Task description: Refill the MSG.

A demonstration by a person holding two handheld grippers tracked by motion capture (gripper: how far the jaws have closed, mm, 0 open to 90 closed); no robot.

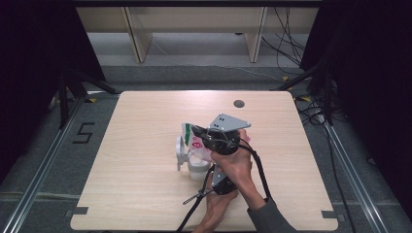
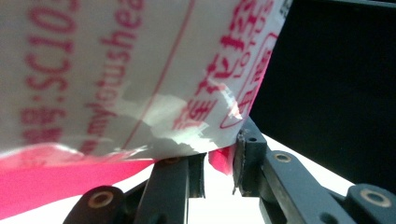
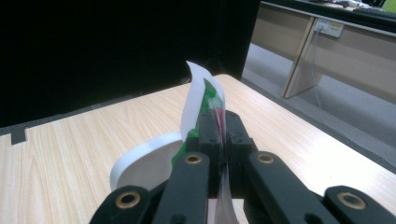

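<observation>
You're mid-pour, I'd say: pouch (image 1: 200,144) held tilted over the white cup (image 1: 196,167) at table (image 1: 145,145) centre. Right gripper (image 3: 220,122) is clamped tight on the pouch's top edge, film pinched flat between the jaws. Left gripper (image 2: 219,163) has the pouch's lower pink corner between its jaws; there's a gap showing, so can't tell if it really bites. Next, probably: keep the top grip, lift the lower corner, keep the opening over the cup.

Black jaws with brass rivets; grey three-cornered plate (image 1: 228,122); black cable (image 1: 260,167); grey sleeve (image 1: 269,218).
</observation>
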